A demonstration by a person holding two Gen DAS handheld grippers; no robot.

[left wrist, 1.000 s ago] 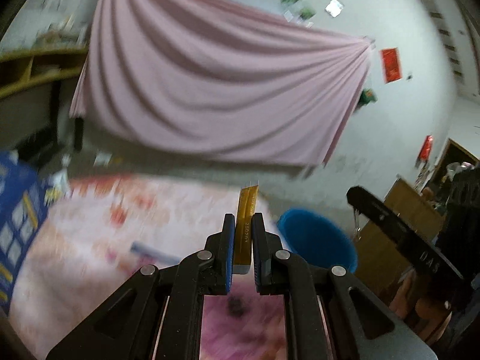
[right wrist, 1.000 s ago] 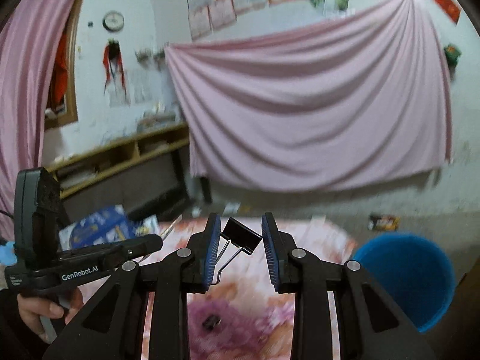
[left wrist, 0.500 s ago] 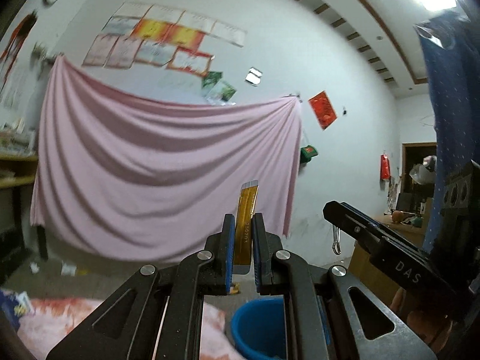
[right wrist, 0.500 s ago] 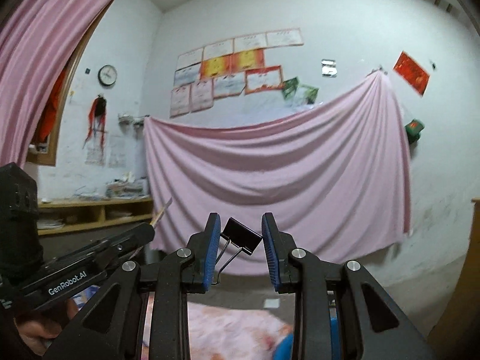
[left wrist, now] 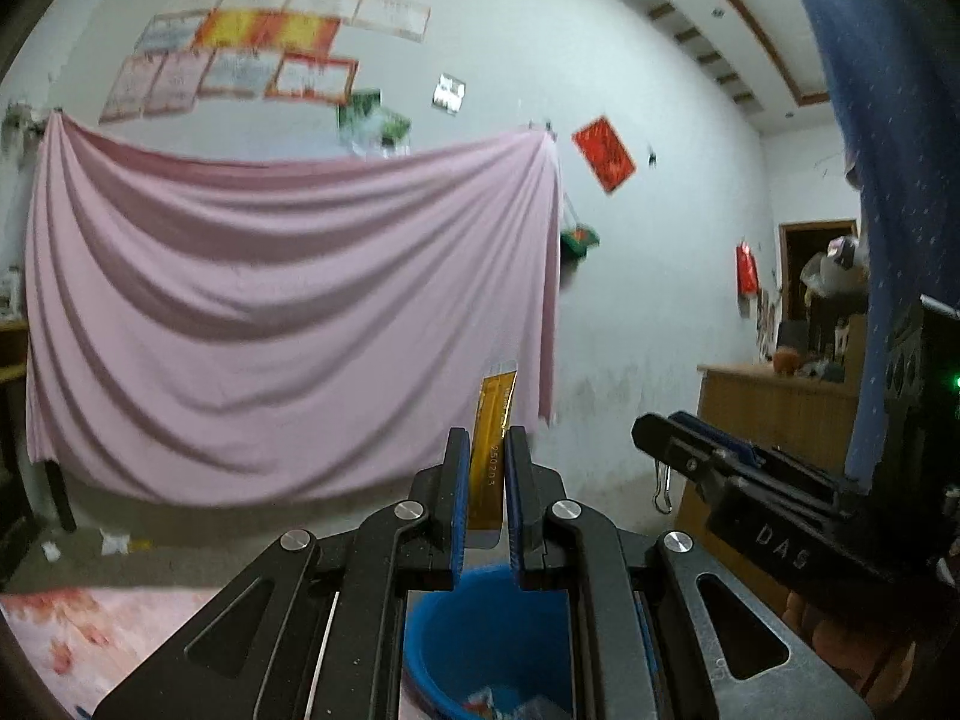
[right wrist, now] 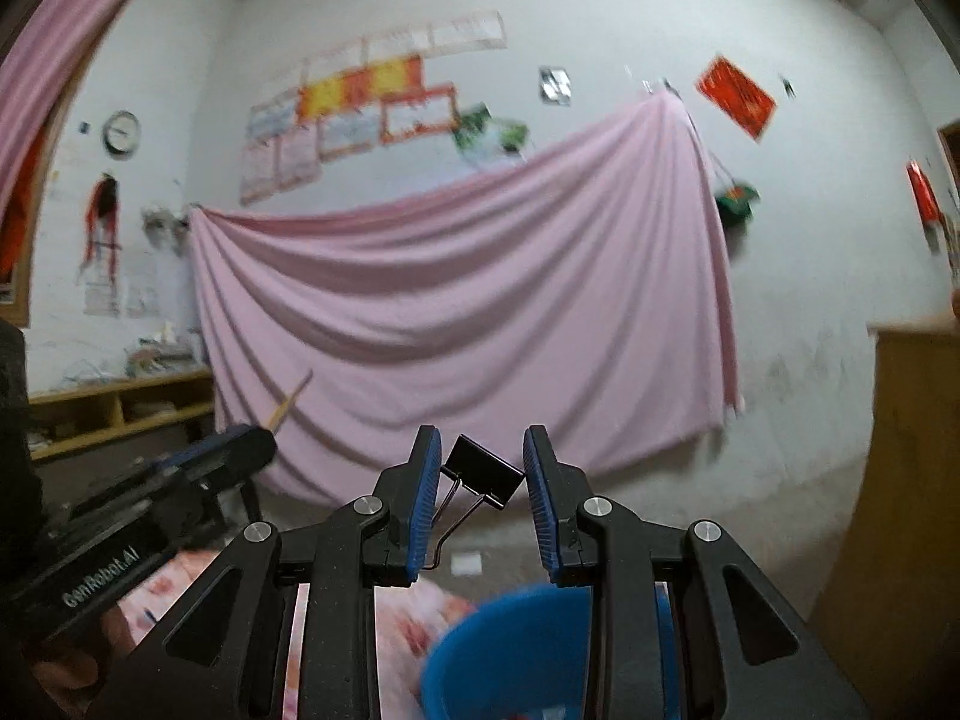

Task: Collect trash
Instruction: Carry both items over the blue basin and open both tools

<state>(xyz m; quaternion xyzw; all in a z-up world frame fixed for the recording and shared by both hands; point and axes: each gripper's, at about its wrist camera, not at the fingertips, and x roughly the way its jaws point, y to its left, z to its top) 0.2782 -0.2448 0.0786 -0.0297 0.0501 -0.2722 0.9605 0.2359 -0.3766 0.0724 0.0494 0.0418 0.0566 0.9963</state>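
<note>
My left gripper [left wrist: 485, 450] is shut on a narrow yellow sachet [left wrist: 493, 445] that stands upright between its blue pads. Below it in the left wrist view sits a blue bucket [left wrist: 480, 648] with some scraps inside. My right gripper [right wrist: 481, 462] is shut on a black binder clip [right wrist: 483, 479], held tilted between the pads, its wire handles hanging to the left. The blue bucket [right wrist: 510, 654] shows blurred under the right gripper too. Each gripper appears in the other's view: the right one [left wrist: 690, 450] at the right, the left one [right wrist: 240, 450] at the left with the sachet's tip.
A table with a pink flowered cloth [left wrist: 90, 648] lies left of the bucket. A pink sheet [left wrist: 288, 324] hangs on the far wall. A wooden cabinet [left wrist: 774, 408] stands at the right, wooden shelves [right wrist: 114, 408] at the left. Litter [left wrist: 114, 540] lies on the floor.
Both grippers have swung rightward off the flowered table and levelled out, so the blue bucket now lies under them. The sachet and the binder clip stay gripped as before.
</note>
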